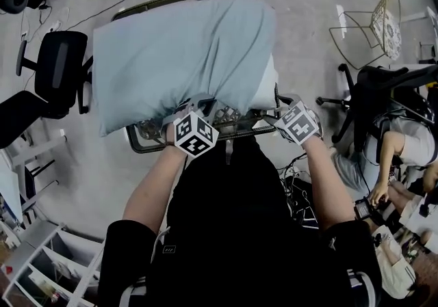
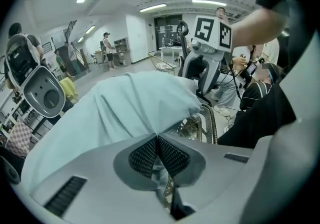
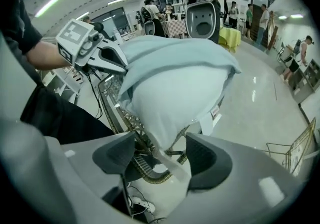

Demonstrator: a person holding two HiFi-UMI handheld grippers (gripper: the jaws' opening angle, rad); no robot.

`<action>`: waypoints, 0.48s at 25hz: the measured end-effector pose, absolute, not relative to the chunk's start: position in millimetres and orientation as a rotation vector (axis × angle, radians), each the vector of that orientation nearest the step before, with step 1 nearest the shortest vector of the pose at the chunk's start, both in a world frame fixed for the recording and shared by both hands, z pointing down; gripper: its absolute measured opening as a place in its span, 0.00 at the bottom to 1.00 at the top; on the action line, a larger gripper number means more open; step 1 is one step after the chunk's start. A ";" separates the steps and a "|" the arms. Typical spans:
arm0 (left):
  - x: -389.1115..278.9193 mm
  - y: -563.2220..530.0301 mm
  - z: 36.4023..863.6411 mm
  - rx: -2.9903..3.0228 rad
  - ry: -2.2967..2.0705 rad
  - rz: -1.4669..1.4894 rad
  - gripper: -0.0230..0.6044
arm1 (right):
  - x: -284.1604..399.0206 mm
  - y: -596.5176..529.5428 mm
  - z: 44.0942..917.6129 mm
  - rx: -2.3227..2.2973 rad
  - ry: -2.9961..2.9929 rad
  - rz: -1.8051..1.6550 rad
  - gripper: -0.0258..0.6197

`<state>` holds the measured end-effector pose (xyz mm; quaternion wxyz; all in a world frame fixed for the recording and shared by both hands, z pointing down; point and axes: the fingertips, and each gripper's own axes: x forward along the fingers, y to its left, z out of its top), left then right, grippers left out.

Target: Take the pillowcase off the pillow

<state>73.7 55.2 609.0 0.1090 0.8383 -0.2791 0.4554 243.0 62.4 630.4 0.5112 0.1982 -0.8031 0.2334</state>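
Note:
A pale blue pillowcase (image 1: 185,52) covers most of a white pillow (image 1: 265,90) lying on a wire-frame cart (image 1: 137,145). My left gripper (image 1: 197,107) is at the near edge of the pillowcase; in the left gripper view its jaws (image 2: 158,138) are shut on a fold of the blue fabric (image 2: 120,113). My right gripper (image 1: 279,106) is at the pillow's bare right end. In the right gripper view it (image 3: 160,155) stands open, with the white pillow's corner (image 3: 170,98) and a strip of cloth hanging between the jaws, untouched by the pads.
Black office chairs (image 1: 58,66) stand left of the cart and a wire chair (image 1: 383,22) at the far right. A person (image 1: 404,155) sits low at the right beside another black chair. White shelving (image 1: 41,258) is at the near left. Cables lie on the floor.

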 end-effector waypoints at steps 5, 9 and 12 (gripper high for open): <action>58.7 60.6 601.8 2.480 -0.927 1.412 0.14 | 215.7 37.5 655.5 0.523 -1.893 0.442 0.33; 22.4 70.7 615.7 2.358 -1.011 1.434 0.39 | 218.9 30.8 637.8 0.542 -1.903 0.420 0.24; 2.7 64.6 627.2 2.307 -1.076 1.529 0.40 | 221.5 24.6 612.9 0.557 -1.907 0.387 0.22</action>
